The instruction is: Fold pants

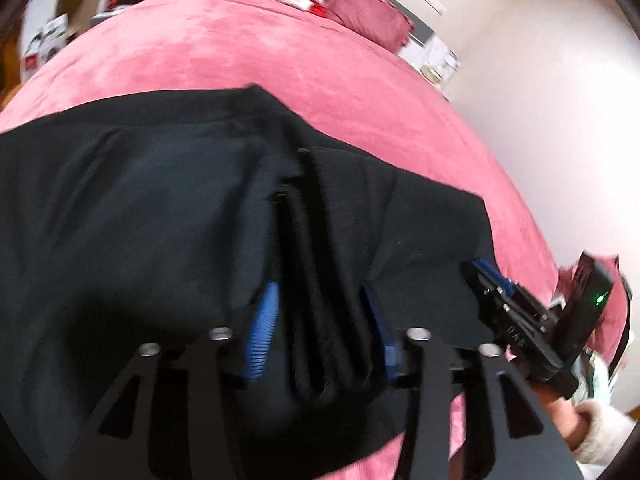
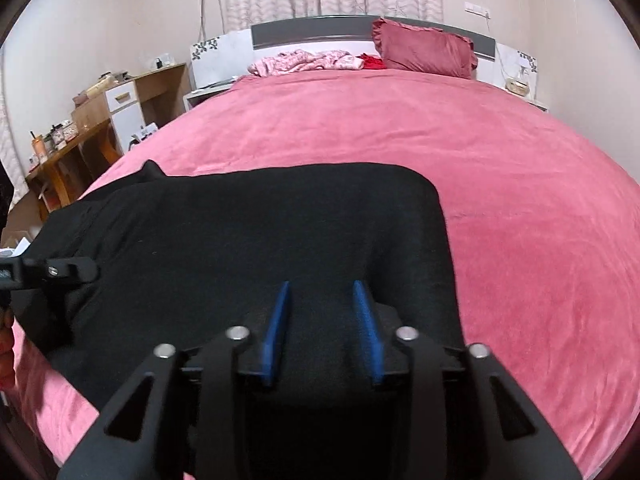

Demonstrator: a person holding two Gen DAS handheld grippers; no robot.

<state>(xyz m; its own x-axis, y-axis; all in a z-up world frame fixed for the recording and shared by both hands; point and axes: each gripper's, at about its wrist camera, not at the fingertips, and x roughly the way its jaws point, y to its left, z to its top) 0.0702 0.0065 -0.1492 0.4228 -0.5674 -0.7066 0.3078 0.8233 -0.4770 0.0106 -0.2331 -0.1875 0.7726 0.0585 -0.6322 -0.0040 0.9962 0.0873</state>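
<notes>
1. Between the left gripper (image 1: 320, 328) fingers, which stand apart, rises a ridge of the black pants (image 1: 160, 208) on the pink bedspread (image 1: 280, 52); clamp it fully before lifting
2. Right gripper (image 2: 324, 332) fingers also apart, over flat cloth; pinch an edge

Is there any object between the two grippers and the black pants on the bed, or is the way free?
Nothing visible stands in the way. The left gripper has a bunched fold of the black pants between its fingers, and the right gripper is directly over the same pants. Around them, the pink bedspread is bare.
</notes>
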